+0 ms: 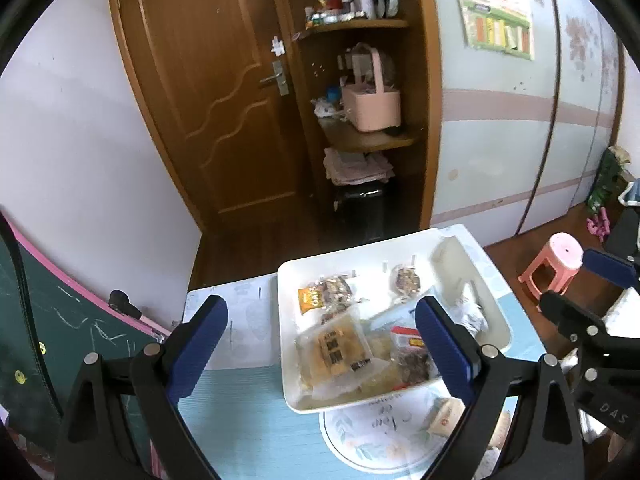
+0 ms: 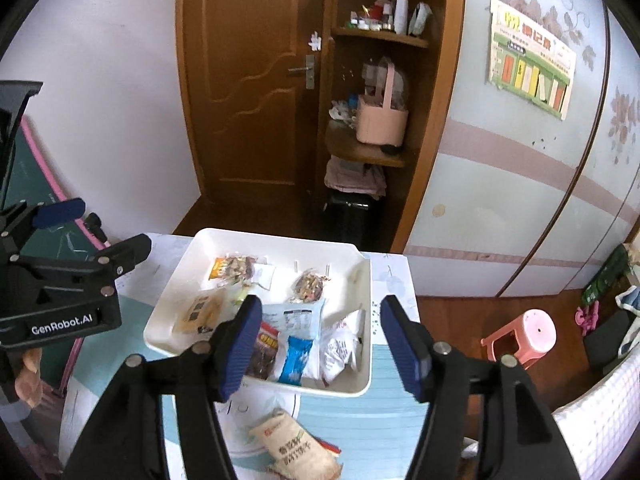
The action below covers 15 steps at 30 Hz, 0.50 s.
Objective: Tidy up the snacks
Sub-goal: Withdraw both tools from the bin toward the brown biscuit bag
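Observation:
A white tray (image 1: 288, 276) sits on the table and holds several wrapped snacks, among them an orange-labelled nut pack (image 1: 324, 294) and a tan cracker pack (image 1: 340, 350). My left gripper (image 1: 324, 344) hovers above the tray's near side, open, with nothing between its blue pads. In the right wrist view the tray (image 2: 360, 388) shows a blue packet (image 2: 296, 356) and a white packet (image 2: 340, 344). My right gripper (image 2: 322, 346) is open above them and holds nothing. A beige snack bag (image 2: 294, 444) lies on a round plate (image 2: 244, 428) in front of the tray.
The table carries a light blue mat (image 1: 240, 400). A green chalkboard (image 1: 60, 340) leans at the left. A pink stool (image 2: 528, 332) stands on the floor to the right. Behind are a wooden door (image 1: 208, 100) and shelves with a pink basket (image 1: 370, 104).

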Available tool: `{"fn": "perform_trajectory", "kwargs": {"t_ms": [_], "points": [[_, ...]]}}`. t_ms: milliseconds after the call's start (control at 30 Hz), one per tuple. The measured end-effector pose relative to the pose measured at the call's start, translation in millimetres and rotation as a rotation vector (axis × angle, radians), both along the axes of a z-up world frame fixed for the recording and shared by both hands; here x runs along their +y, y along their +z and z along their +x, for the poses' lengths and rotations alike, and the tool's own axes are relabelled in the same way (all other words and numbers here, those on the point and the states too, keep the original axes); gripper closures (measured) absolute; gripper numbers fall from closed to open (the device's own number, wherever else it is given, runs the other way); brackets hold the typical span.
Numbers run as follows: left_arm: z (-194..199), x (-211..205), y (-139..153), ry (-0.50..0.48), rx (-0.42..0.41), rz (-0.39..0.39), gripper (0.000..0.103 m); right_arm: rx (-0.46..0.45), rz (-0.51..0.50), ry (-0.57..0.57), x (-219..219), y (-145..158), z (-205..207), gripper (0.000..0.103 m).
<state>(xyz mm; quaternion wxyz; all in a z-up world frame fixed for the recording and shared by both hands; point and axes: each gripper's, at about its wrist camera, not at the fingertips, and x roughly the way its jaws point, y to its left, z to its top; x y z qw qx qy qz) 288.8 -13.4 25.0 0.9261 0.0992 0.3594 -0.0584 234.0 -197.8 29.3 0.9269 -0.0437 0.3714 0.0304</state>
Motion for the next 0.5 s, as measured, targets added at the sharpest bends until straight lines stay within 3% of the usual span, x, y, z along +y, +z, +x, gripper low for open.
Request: {"fn": "perform_trajectory", "kwargs": {"t_ms": [267, 500], "points": [[-53, -9, -5, -0.043, -0.003, -0.008, 0.008, 0.011, 0.019, 0.088, -4, -10, -38, 0.036], [-86, -15, -75, 0.001, 0.052, -0.009, 0.008, 0.111, 0.024, 0.155, -10, -75, -52, 0.035]]}}
